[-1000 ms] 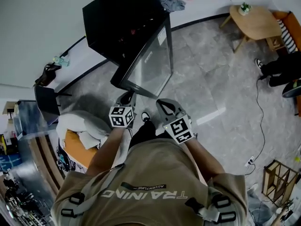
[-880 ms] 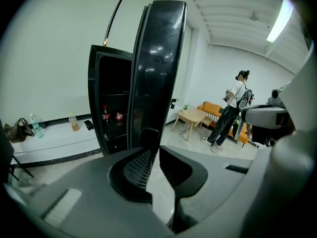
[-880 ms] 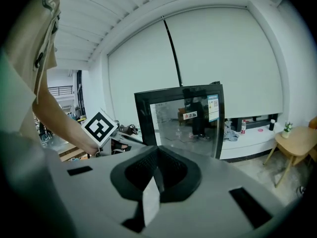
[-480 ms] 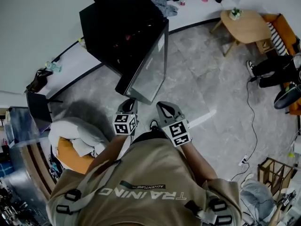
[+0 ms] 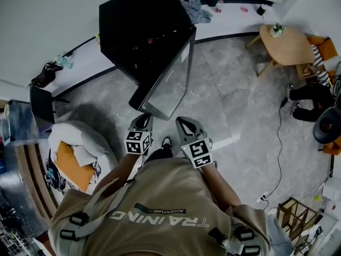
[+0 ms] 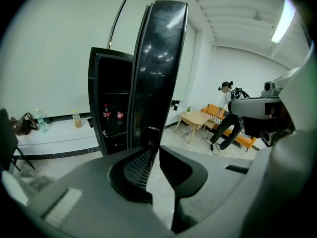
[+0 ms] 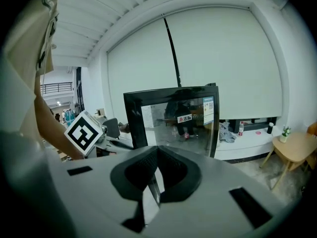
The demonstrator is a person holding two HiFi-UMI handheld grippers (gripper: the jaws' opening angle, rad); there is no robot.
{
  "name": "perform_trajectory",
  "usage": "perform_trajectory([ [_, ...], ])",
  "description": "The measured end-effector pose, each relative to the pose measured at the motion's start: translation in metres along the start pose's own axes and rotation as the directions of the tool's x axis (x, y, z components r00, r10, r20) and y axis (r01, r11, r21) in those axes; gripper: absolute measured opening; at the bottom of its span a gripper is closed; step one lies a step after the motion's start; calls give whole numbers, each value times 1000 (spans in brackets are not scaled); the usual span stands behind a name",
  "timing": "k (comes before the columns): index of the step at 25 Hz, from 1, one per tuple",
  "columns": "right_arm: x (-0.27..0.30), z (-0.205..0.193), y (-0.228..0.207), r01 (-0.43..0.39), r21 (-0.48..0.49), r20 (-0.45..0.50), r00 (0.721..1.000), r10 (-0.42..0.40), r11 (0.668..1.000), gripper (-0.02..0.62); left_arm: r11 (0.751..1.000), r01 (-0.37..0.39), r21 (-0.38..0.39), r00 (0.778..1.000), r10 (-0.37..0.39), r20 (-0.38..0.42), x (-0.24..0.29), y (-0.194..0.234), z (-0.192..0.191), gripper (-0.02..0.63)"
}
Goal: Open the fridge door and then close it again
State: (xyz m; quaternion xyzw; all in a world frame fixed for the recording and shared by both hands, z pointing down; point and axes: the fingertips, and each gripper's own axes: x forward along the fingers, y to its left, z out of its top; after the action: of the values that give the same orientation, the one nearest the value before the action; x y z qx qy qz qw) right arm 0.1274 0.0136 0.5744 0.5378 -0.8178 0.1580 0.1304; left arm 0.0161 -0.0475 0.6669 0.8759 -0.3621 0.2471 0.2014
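Over the last second little had shifted: the left claw [image 5: 141, 120], low centre, still sat closed on nothing just short of the door [image 5: 171, 79]. The door stayed swung wide from the fridge [image 5: 141, 28] at upper centre, and the right claw [image 5: 184, 122] beside it was likewise together and empty. Opening looked done and closing not begun; the handle was hard to make out, and the person's torso hid the floor below.

Tan printed T-shirt [image 5: 160, 196] under grey straps [image 5: 101, 204] with black buckles [image 5: 79, 218].
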Motion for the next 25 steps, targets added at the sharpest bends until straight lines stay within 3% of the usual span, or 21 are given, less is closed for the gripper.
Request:
perform_trajectory([
  [6, -27, -1, -28, -125, -48, 0, 992, 125, 991, 6, 992, -110, -58, 994, 110, -7, 0, -29, -8, 32],
  [14, -62, -18, -59, -218, -76, -16, 976, 218, 973, 6, 970, -212, -117, 977, 214, 6, 7, -85, -15, 32],
  [18, -86, -31, -76, -229, -92, -20, 973, 229, 969, 6, 954, -262, -148, 964, 266, 6, 12, -110, -19, 32],
  [25, -113, -45, -104, -230, -79, -30, 973, 228, 970, 6, 947, -276, -166, 959, 282, 13, 21, -145, -17, 32],
])
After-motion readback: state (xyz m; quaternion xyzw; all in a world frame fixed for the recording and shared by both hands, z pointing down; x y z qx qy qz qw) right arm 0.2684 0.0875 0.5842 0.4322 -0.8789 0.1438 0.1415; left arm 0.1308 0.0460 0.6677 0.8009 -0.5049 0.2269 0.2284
